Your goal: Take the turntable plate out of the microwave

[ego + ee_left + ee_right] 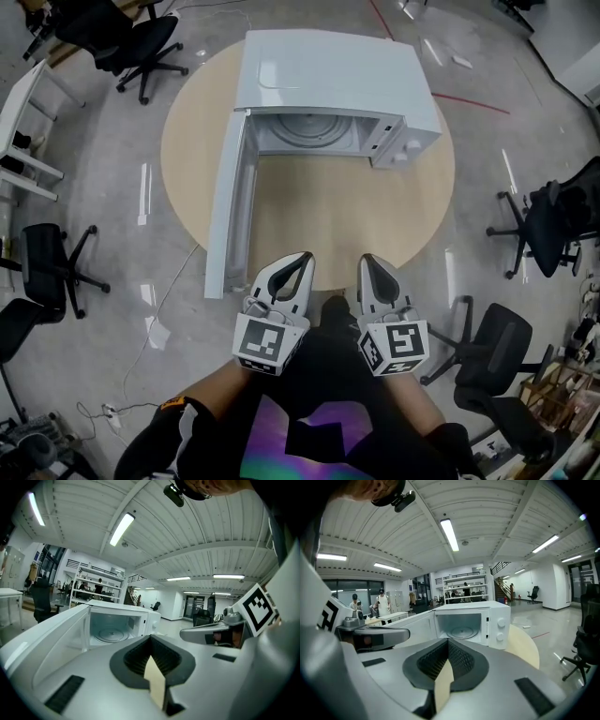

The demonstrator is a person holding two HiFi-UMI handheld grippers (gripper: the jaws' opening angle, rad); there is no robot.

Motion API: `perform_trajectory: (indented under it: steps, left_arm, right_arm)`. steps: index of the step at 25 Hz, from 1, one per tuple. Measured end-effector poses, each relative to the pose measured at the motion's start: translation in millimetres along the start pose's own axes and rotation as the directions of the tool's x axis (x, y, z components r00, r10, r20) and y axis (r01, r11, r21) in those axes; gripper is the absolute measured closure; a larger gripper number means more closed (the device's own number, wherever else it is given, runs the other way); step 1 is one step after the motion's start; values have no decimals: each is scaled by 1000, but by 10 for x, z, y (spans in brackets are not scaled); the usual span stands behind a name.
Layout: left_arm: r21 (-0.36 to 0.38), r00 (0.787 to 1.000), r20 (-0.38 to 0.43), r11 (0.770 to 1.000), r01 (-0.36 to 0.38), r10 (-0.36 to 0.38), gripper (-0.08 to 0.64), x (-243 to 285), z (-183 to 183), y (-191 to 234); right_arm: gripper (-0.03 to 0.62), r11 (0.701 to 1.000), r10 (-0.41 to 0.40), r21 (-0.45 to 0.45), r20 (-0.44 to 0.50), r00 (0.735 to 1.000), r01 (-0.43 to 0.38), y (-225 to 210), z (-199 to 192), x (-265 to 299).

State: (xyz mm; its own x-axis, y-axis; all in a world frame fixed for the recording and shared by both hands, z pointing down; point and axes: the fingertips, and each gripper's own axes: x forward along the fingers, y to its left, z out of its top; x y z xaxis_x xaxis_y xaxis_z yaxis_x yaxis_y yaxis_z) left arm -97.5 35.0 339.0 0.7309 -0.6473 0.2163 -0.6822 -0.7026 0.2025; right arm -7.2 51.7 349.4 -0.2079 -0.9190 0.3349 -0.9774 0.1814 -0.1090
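Your left gripper (151, 637) has its jaws clenched: the tips meet and nothing sits between them, with only a tan sliver showing through the dark padded hollow behind them. Your right gripper (448, 640) is the same, tips together and empty.

In the head view both grippers, left (302, 258) and right (367, 260), sit side by side at lower centre. They are over the near edge of the round table (319, 211), with their tips pointing up the frame at the microwave (328, 80). Both are well apart from it.

The microwave stands at upper centre with its door (228, 211) swung open. The door runs down the left of the frame and ends just beside the left gripper.

The plate (309, 129) lies flat on the floor of the cavity, half hidden under the microwave's top in the head view. It shows at centre left in the left gripper view (111, 635). In the right gripper view it is just above centre (462, 632), left of the two knobs (501, 623).

Office chairs stand on the floor around the table: at upper left (141, 42), at right (548, 220) and at lower left (56, 267).
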Motion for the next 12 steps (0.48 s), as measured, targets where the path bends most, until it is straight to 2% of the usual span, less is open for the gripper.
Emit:
perform_trajectory:
  steps: [12]
  left_arm:
    - [-22, 985, -24, 985, -170, 170, 512, 434, 97, 129]
  right_arm:
    - [577, 989, 149, -7, -1, 989, -149, -398, 192, 444]
